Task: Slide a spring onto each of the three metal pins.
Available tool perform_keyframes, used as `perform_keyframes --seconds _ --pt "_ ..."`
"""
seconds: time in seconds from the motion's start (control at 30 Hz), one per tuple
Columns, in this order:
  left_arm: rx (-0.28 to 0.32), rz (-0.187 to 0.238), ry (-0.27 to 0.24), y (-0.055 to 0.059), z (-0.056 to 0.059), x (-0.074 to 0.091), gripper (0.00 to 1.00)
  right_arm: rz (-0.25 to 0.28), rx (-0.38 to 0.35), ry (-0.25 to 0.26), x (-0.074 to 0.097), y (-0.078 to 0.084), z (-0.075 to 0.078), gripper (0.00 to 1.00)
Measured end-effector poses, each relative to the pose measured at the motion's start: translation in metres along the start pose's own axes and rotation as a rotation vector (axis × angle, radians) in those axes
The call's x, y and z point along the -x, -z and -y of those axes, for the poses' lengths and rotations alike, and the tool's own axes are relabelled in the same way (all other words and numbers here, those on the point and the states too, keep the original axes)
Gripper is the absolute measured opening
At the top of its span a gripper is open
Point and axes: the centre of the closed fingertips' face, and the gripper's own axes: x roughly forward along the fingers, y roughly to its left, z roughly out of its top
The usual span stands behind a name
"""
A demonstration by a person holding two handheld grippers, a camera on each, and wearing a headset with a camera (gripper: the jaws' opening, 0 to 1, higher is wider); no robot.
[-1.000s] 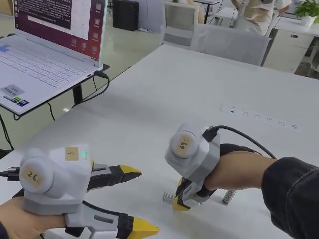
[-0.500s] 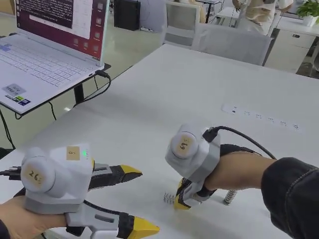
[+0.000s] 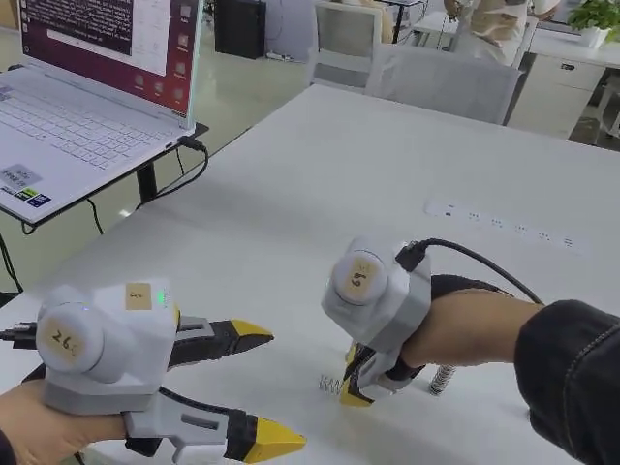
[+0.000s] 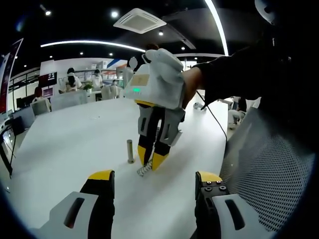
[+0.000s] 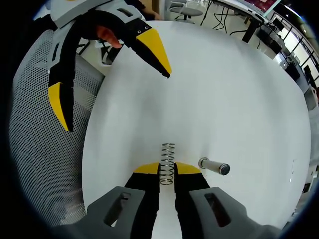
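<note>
The right gripper [image 5: 167, 172] pointed down at the white table [image 3: 320, 194], its jaws closed on a spring [image 5: 168, 158] right at the table surface, just beside an upright metal pin [image 4: 130, 151]. The left gripper [image 3: 276, 387] hovered nearby, its jaws wide open and empty

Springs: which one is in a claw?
The spring pinched in the right claw; the other spring sits free on the table beside the wrist.

You're in an open-plan office.
A laptop [image 3: 87, 87] stands ahead-left of your left gripper [image 3: 281, 389]; office chairs [image 3: 446, 82] and strip ceiling lights [image 4: 89, 44] lie beyond.
</note>
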Motion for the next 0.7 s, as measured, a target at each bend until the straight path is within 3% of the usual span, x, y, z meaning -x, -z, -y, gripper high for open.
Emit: perform_keyframes --seconds 0.23,0.4,0.7 --pt "-0.012 -0.001 0.016 -0.006 0.002 -0.005 0.59 0.004 0.011 0.006 0.021 0.005 -0.007 0.08" --pt "-0.027 -0.003 0.045 -0.013 0.011 -0.014 0.57 0.022 0.017 0.003 0.036 0.004 -0.018 0.08" --pt "-0.043 -0.013 0.083 -0.015 0.018 -0.026 0.51 0.038 0.044 0.001 0.049 -0.001 -0.028 0.08"
